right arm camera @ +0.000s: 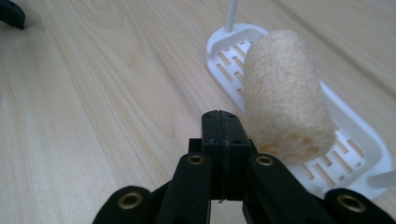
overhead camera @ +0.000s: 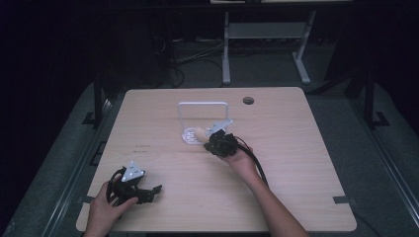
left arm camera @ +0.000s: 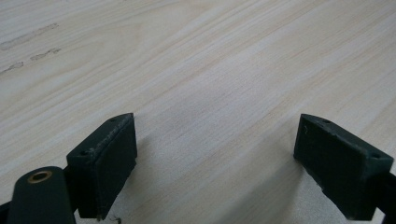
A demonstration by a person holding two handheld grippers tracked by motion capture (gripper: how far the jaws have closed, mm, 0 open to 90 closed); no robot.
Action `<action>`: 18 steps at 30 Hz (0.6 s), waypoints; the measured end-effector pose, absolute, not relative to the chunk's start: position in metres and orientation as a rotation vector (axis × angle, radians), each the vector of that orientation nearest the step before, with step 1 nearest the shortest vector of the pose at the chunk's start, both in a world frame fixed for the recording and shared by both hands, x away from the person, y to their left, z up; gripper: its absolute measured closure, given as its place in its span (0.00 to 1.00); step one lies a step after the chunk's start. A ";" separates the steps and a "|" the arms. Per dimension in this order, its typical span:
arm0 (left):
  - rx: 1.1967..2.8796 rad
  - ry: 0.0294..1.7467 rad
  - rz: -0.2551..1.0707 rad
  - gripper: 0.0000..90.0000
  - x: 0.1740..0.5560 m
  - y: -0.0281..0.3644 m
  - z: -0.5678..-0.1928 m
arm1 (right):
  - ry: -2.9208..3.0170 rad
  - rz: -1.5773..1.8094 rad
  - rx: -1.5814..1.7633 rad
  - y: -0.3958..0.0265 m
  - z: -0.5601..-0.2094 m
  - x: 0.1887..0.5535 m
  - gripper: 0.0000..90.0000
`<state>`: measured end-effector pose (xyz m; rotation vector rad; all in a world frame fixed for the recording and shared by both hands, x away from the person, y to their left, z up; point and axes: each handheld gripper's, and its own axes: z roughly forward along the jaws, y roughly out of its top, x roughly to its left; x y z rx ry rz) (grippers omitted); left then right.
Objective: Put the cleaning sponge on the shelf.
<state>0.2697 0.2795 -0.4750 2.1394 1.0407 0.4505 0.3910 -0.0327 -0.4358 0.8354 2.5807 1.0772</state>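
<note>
While its jaws pressed together on nothing, the right gripper (right arm camera: 219, 123) sat just beside the loofah roll (right arm camera: 285, 93) lying in the white rack (right arm camera: 359, 135); the left gripper (left arm camera: 215, 154) rested open on the table (overhead camera: 296, 163).

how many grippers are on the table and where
2: the left gripper rests near the table's front-left edge, fingers apart; the right gripper sits mid-table, fingers closed, beside the loofah on the white rack.
</note>
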 end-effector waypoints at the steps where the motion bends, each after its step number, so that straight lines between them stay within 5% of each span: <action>1: 2.139 1.041 0.450 0.14 0.270 0.279 -0.475 | 2.583 1.078 0.839 -0.033 -0.437 0.391 1.00; 18: 2.139 1.041 0.450 0.14 0.270 0.280 -0.475 | 2.600 1.064 0.878 -0.036 -0.456 0.398 1.00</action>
